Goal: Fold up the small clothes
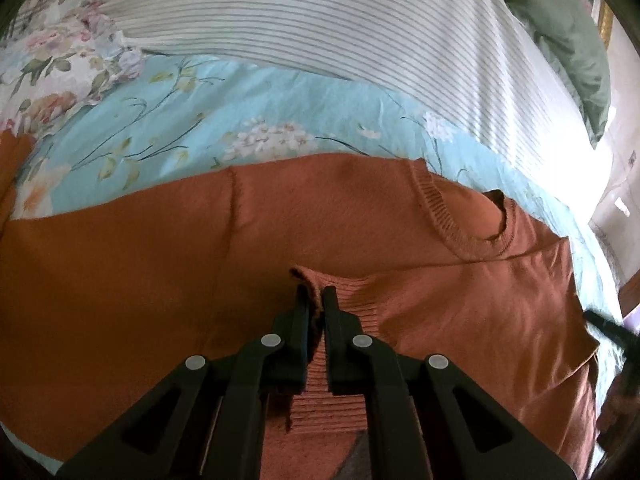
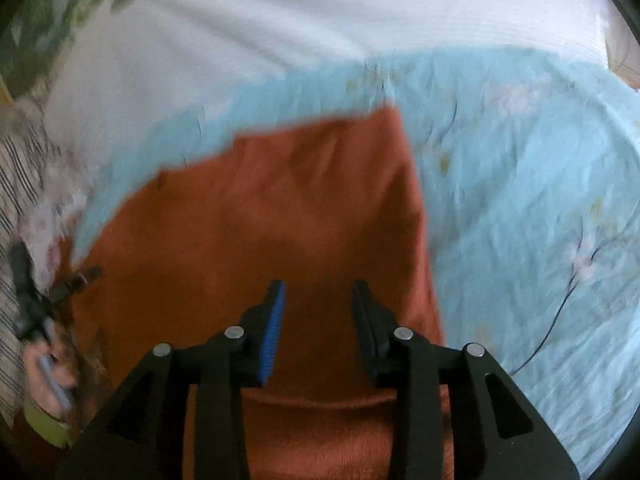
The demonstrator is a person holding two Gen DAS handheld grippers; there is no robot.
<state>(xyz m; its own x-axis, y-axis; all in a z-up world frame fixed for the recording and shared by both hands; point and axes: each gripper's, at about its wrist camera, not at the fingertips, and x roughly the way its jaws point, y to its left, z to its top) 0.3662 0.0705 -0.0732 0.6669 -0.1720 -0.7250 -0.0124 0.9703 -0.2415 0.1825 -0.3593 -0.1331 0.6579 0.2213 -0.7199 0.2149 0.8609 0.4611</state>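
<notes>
A rust-orange knit sweater (image 1: 160, 264) lies spread on a light blue floral bedsheet (image 1: 224, 108). Its round ribbed neckline (image 1: 460, 232) faces right in the left wrist view. My left gripper (image 1: 316, 300) is shut on a ribbed cuff or hem edge (image 1: 308, 280) of the sweater, folded over the body. In the blurred right wrist view my right gripper (image 2: 318, 300) is open and empty just above the sweater (image 2: 280, 208), with its blue pad (image 2: 274, 332) showing. The other gripper (image 2: 60, 284) appears at the left edge there.
A white striped quilt (image 1: 320, 16) lies across the far side of the bed. A green pillow (image 1: 560, 28) sits at the far right. The blue sheet (image 2: 520, 200) spreads to the right of the sweater. The bed edge (image 1: 612, 240) drops at right.
</notes>
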